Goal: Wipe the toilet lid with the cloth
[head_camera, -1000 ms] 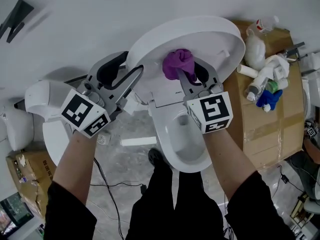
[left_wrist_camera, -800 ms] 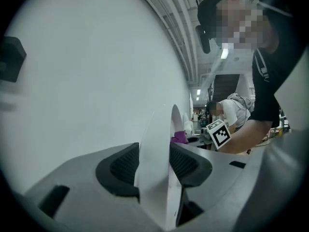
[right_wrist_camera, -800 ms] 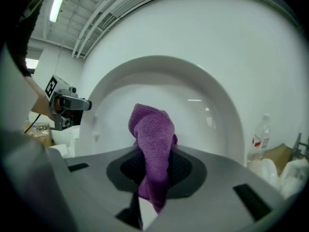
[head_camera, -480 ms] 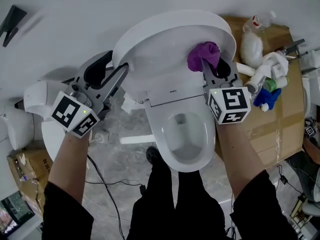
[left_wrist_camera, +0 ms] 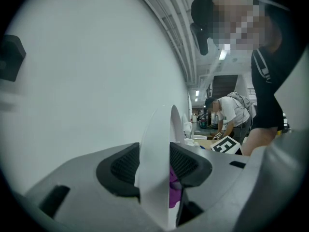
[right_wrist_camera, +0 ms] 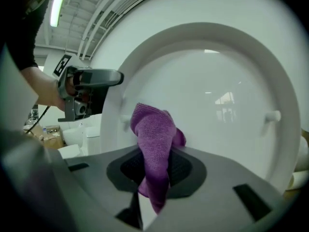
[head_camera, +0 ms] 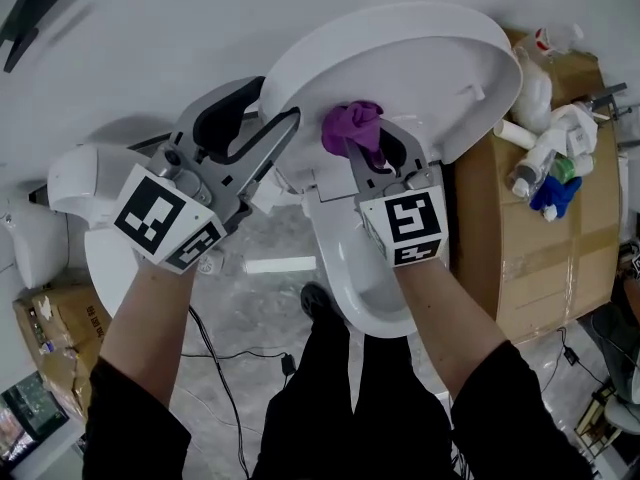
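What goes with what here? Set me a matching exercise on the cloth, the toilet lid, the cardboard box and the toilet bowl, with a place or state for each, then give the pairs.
1 cloth
2 toilet lid
3 cardboard box
4 toilet bowl

a uncovered, below the hinge
b pinched in the right gripper
c raised, edge clamped by the left gripper
d beside the toilet, bottles on top

Pairs: 1-b, 2-c, 3-d, 4-a
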A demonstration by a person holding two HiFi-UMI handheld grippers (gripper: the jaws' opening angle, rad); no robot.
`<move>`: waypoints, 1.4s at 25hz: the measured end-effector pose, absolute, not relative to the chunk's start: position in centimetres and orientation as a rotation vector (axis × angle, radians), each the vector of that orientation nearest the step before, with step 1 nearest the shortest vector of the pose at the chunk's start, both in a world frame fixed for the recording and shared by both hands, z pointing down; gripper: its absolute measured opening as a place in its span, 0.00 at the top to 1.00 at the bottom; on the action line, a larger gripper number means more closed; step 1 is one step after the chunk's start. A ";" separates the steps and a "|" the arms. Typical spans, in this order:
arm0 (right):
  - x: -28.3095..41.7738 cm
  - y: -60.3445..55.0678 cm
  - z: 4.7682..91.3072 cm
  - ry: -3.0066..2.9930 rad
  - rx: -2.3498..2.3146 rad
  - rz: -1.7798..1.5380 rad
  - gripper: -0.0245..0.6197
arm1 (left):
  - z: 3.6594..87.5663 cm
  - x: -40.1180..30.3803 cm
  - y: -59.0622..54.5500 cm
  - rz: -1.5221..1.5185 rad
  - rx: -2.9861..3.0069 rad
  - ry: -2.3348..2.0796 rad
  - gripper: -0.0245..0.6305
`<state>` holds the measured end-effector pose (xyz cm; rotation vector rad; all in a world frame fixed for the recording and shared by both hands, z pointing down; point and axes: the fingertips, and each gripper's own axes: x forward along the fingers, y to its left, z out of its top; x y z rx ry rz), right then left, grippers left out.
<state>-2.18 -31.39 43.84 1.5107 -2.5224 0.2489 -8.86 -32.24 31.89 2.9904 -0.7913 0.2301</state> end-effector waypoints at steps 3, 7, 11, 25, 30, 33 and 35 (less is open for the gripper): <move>-5.5 -31.0 44.0 -2.553 1.462 0.257 0.82 | 31.9 -8.6 -32.3 0.211 2.992 -0.764 0.68; -7.4 -31.0 44.3 -2.564 1.469 0.248 0.82 | 31.9 -8.6 -32.3 0.171 2.991 -0.740 0.68; -7.0 -31.5 44.2 -2.585 1.463 0.227 0.82 | 32.1 -9.5 -32.5 0.176 3.002 -0.741 0.68; 10.0 -34.0 45.1 -2.409 1.679 0.179 0.82 | 33.4 -10.3 -34.2 0.167 2.979 -0.906 0.67; 13.0 -34.3 45.5 -2.363 1.708 0.160 0.82 | 34.1 -10.9 -34.0 0.156 2.987 -0.961 0.67; 14.3 -34.2 45.8 -2.339 1.742 0.158 0.82 | 35.4 -11.3 -33.7 0.151 2.972 -0.977 0.67; 14.2 -34.3 46.0 -2.335 1.761 0.158 0.82 | 36.1 -11.6 -33.6 0.158 2.972 -0.973 0.67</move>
